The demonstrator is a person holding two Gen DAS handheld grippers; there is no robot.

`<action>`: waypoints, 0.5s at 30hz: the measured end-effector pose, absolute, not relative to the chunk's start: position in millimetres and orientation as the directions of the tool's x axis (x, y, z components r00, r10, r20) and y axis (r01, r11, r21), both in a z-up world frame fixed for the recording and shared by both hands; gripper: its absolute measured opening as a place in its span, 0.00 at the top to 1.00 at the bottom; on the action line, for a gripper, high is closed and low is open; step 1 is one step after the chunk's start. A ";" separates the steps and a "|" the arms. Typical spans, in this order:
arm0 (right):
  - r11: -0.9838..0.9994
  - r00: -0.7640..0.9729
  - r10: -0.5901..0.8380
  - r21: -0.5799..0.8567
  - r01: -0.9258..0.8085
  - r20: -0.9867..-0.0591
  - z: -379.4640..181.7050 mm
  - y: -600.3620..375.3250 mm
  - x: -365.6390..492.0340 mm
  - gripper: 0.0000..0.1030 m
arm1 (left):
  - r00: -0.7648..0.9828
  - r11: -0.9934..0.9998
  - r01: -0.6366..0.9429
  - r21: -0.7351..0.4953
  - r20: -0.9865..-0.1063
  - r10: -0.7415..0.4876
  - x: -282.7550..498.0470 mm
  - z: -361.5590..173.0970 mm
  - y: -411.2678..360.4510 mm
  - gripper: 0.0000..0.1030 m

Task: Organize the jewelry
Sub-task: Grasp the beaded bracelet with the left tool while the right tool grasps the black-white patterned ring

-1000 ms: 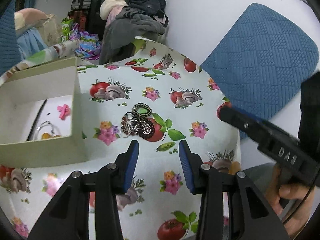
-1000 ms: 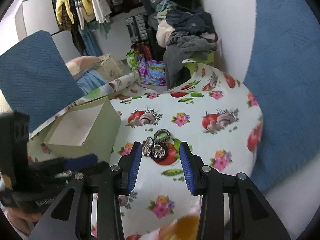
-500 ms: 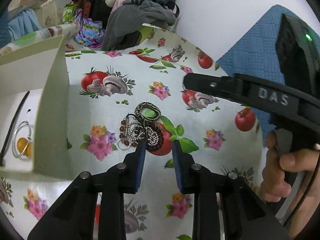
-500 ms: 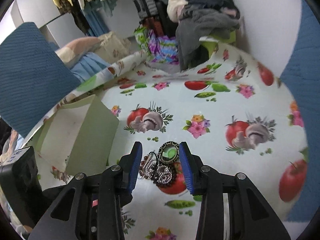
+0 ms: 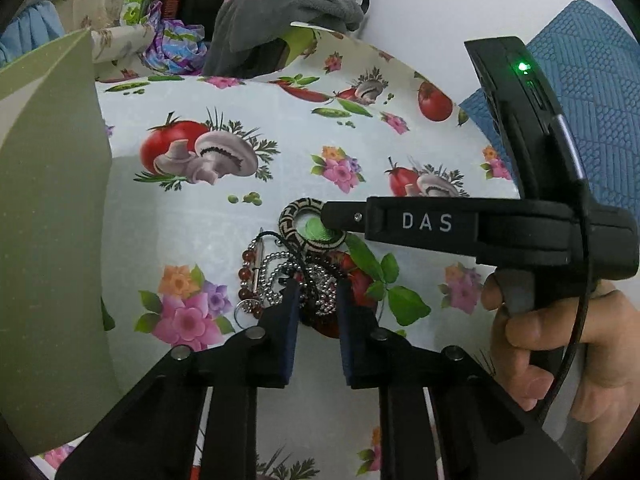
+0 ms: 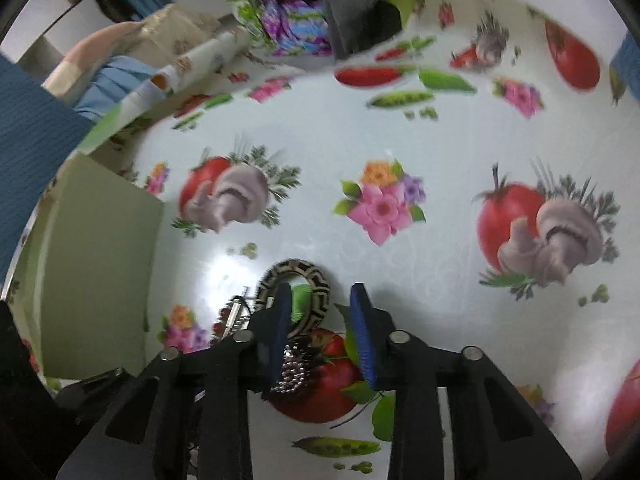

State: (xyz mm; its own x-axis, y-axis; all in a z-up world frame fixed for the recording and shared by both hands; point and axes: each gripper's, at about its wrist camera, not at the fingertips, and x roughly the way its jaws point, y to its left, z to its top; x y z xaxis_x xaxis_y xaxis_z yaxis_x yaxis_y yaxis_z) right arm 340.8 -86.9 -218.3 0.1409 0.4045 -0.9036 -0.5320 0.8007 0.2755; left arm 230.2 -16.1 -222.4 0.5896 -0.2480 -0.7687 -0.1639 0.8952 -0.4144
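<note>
Printed tablecloth (image 5: pixel 280 128) — tomatoes, mushrooms, flowers — heaped clothes (image 5: pixel 288 4), blue cushion (image 5: pixel 600 92)

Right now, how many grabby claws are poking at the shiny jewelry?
2. The left gripper straddles the silver bead chain; the right gripper reaches the patterned bangle, one finger inside it.

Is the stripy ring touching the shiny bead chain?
Touching. In the left wrist view the stripy ring lies partly on the tangled bead chain, no gap between them.

left claw (image 5: pixel 316 300) narrowly parted, right claw (image 6: pixel 322 308) spread, both lowered
</note>
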 end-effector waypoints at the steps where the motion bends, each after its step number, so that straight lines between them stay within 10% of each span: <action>1: 0.793 0.138 0.412 0.281 -0.540 -0.901 -219.6 -85.8 341.2 0.76 | 0.589 0.893 -0.167 -0.419 -0.769 -0.251 230.5 -224.3 -15.6 0.83; 15: 0.801 0.217 0.394 0.218 -0.558 -0.893 -208.5 -92.5 339.3 0.94 | 0.587 0.893 -0.176 -0.414 -0.772 -0.242 234.9 -224.5 -12.9 0.83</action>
